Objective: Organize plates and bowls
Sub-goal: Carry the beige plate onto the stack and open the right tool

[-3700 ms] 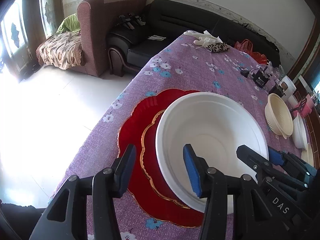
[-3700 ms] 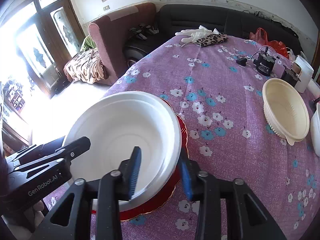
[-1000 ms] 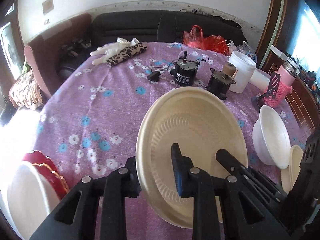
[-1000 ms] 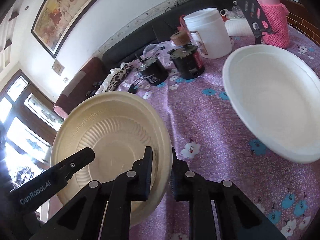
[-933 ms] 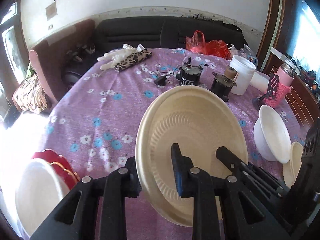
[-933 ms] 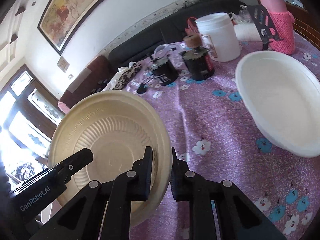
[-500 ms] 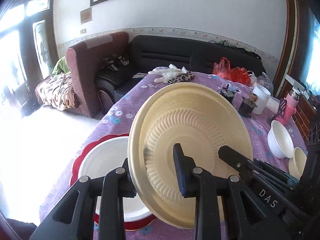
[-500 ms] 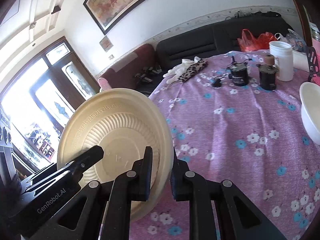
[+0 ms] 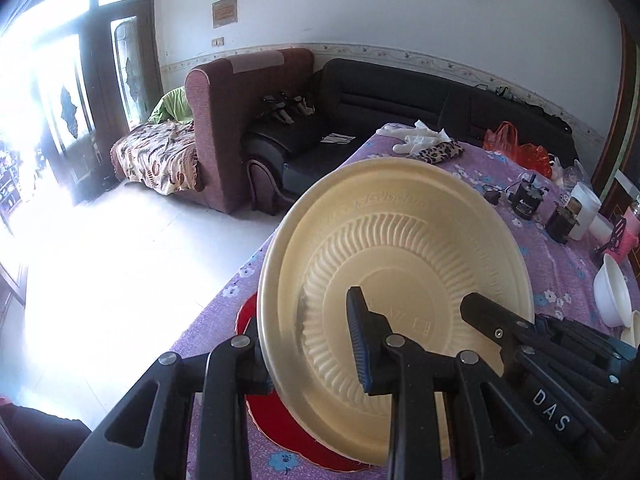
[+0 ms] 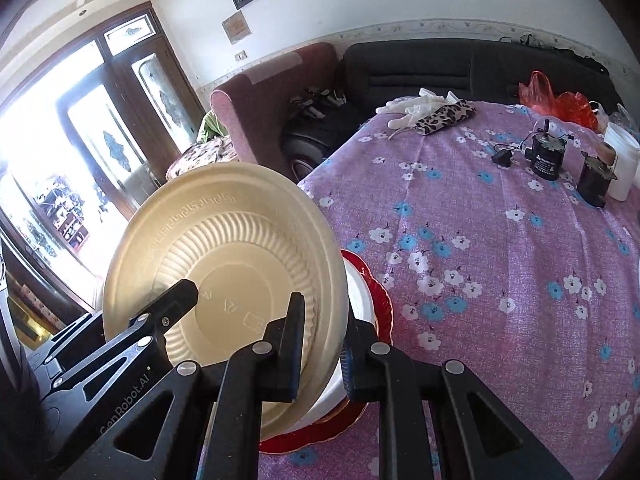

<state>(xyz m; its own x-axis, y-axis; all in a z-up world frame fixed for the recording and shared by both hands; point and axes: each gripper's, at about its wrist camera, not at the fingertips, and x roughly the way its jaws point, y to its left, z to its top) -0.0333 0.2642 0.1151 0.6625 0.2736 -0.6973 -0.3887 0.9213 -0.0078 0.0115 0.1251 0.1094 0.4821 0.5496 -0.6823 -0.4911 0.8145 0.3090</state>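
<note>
Both grippers hold one cream ribbed bowl [image 9: 400, 264] by opposite rims, tilted, just above the stack at the table's near-left corner. My left gripper [image 9: 308, 344] is shut on its left rim. My right gripper [image 10: 324, 340] is shut on its right rim; the bowl also shows in the right wrist view [image 10: 224, 264]. Under it lie the red scalloped plates [image 9: 280, 416] and the white bowl [image 10: 356, 292], mostly hidden by the cream bowl. A small white bowl [image 9: 612, 296] and another cream dish [image 9: 632, 328] sit at the right edge.
On the purple flowered tablecloth [image 10: 500, 240] stand two small black motors [image 10: 546, 156], a white tub [image 10: 620, 160], white gloves with a leopard pouch [image 10: 432, 112] and a red bag [image 10: 556, 100]. The table edge drops to the floor on the left, with sofas [image 9: 248, 120] beyond.
Both grippers have carried the cream bowl from the table's right side to the left and down over the white bowl on the red plates. Both stay shut on it.
</note>
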